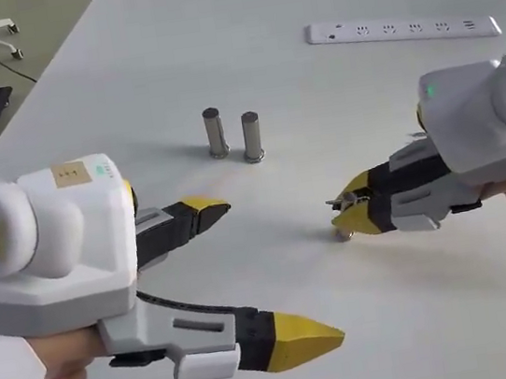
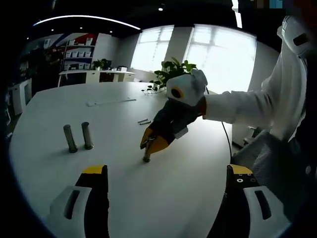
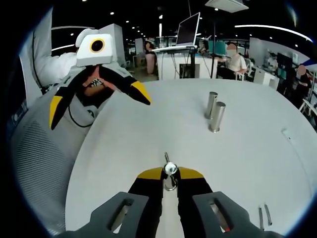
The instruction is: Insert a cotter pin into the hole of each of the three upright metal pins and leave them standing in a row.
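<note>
Two upright metal pins (image 1: 215,133) (image 1: 252,138) stand side by side on the white table; they also show as the pins (image 3: 211,104) (image 3: 217,116) and the pins (image 2: 69,139) (image 2: 87,135). My right gripper (image 1: 346,212) is shut on a third metal pin (image 3: 170,174), which stands on the table. A thin cotter pin (image 3: 166,157) juts from that pin's top. The third pin's base (image 2: 146,157) shows under the right gripper (image 2: 154,143). My left gripper (image 1: 274,271) hangs wide open and holds nothing, nearer to me, left of the third pin.
A white power strip (image 1: 400,29) lies at the table's far side. Loose cotter pins (image 3: 263,216) lie on the table near the right gripper, also seen as the cotter pins (image 2: 144,121). Office desks, people and a plant stand beyond the table.
</note>
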The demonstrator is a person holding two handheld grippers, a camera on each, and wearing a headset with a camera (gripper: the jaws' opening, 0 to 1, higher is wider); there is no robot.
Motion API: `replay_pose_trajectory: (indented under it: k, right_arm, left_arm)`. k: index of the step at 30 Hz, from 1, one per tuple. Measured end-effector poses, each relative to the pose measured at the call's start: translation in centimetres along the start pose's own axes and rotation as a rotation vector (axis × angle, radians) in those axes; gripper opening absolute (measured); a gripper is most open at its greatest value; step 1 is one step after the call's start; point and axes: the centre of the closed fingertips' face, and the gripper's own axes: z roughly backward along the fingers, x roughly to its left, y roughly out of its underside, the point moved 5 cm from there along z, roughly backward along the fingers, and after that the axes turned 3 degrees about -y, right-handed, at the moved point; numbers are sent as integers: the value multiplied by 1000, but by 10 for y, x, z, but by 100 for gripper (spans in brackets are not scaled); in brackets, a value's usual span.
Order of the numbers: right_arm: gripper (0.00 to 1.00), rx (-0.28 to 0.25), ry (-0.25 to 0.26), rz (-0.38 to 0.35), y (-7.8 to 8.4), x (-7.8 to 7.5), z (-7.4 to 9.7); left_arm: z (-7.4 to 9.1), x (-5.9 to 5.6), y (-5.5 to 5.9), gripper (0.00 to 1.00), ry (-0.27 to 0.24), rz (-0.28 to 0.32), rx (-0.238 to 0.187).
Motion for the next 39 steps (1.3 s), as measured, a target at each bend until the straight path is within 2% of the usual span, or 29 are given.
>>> replay_pose_trajectory:
  k: [6,10,14,22,33,36,39]
  right_arm:
    - [4,-22,44,-13,-1,-13,-3]
    - [4,-46,80,-19,-10,-24,-7]
    - [4,-54,80,-23,-14,-31,-10]
    - [4,-48,72,-19,-15,-32,-18]
    - [5,-62,65,-7,-17,-31,-20]
    - [13,-91,68,-4,-24,-31,-20]
    - [16,-88,70,14,-27,-30,-19]
  left_arm:
    - [4,4,0,99,-12,13,-13]
    - [6,8,0,99,-26,15,-13]
    - [8,10,0,99,-33,16,-13]
    - [11,13,0,99,-46,17,-13]
    - [14,14,0,99,-52,22,-9]
    - [16,13,-1,99,-50,21,-6]
    - [18,13,-3,99,-50,18,-12]
